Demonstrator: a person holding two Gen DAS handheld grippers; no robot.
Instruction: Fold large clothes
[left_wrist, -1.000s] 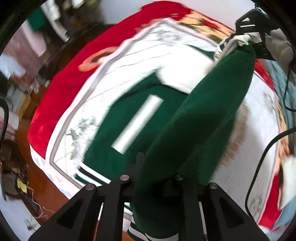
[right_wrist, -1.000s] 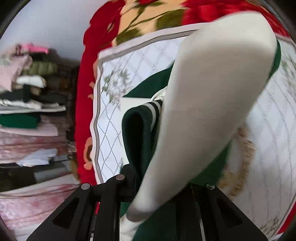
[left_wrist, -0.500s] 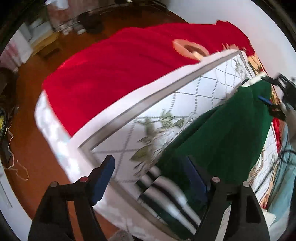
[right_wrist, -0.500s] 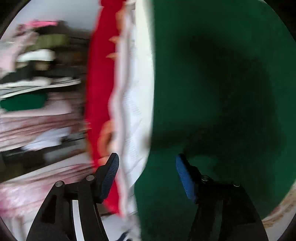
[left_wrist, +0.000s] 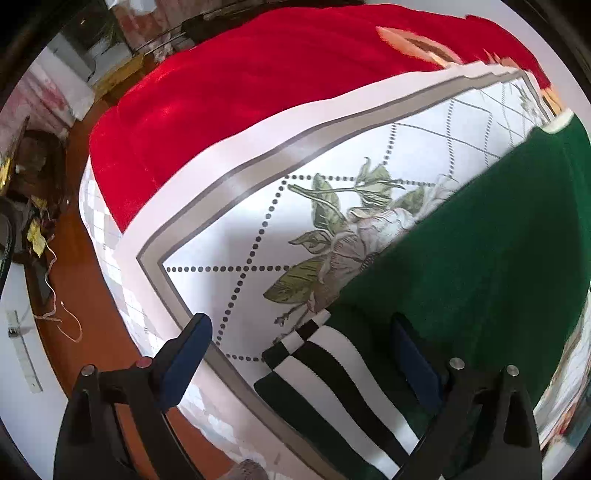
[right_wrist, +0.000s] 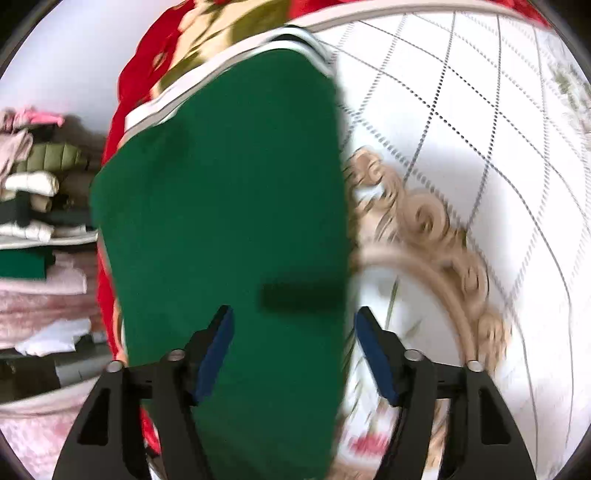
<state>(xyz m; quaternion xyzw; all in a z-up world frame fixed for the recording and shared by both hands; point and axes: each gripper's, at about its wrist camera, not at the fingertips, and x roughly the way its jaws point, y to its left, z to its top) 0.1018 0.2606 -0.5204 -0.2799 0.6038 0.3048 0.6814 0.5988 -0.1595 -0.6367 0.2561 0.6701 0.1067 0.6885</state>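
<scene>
A dark green garment (left_wrist: 480, 266) with a black-and-white striped hem (left_wrist: 332, 373) lies folded on the white quilted bedspread (left_wrist: 332, 155). My left gripper (left_wrist: 301, 350) is open just above the striped hem, holding nothing. In the right wrist view the same green garment (right_wrist: 229, 206) lies flat as a long folded panel with a white-trimmed end (right_wrist: 291, 40) at the far side. My right gripper (right_wrist: 293, 350) is open over the garment's near right edge, holding nothing.
A red blanket (left_wrist: 258, 85) covers the bed's far side. The bed corner drops to a wooden floor (left_wrist: 85, 280) with cords and clutter at left. Stacks of folded clothes (right_wrist: 37, 206) stand on shelves at left in the right wrist view.
Both grippers held the green garment up a second ago; they have opened and let it go, and it now lies folded flat on the bedspread. Both grippers have come lower.
</scene>
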